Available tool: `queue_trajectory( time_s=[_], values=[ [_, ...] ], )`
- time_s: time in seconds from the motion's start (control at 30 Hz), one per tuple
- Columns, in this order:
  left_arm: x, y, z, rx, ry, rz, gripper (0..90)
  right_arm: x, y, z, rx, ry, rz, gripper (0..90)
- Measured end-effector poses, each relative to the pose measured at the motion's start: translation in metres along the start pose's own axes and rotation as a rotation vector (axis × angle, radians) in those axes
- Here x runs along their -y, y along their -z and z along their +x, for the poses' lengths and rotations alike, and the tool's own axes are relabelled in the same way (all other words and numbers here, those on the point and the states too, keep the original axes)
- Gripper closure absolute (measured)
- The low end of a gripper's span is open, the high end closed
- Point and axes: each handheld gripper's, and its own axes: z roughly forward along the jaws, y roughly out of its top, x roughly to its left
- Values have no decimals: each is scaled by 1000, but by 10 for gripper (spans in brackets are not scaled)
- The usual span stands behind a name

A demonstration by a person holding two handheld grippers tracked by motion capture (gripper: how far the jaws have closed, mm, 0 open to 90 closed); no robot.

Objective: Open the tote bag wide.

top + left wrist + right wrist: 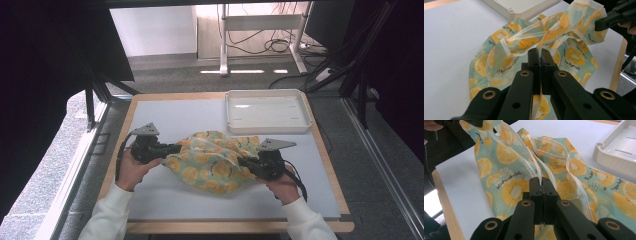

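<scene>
High view showed a patterned cloth (212, 162) bunched mid-table, near a white tray (267, 111). The left gripper (176, 148) and right gripper (243, 162) each pinched its fabric, jaws pressed together. It looked light, limp and crease-prone, best gripped along its hemmed edges.
</scene>
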Motion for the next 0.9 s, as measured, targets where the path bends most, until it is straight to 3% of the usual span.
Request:
queue_trajectory(
  time_s=[0.3,0.9],
  values=[
    [9,-1,-5,1,22,-14,898,4,4,-2,-18,-14,-4,881],
    [25,0,-19,-43,14,-56,899,13,6,2,-8,5,8,881]
  ],
)
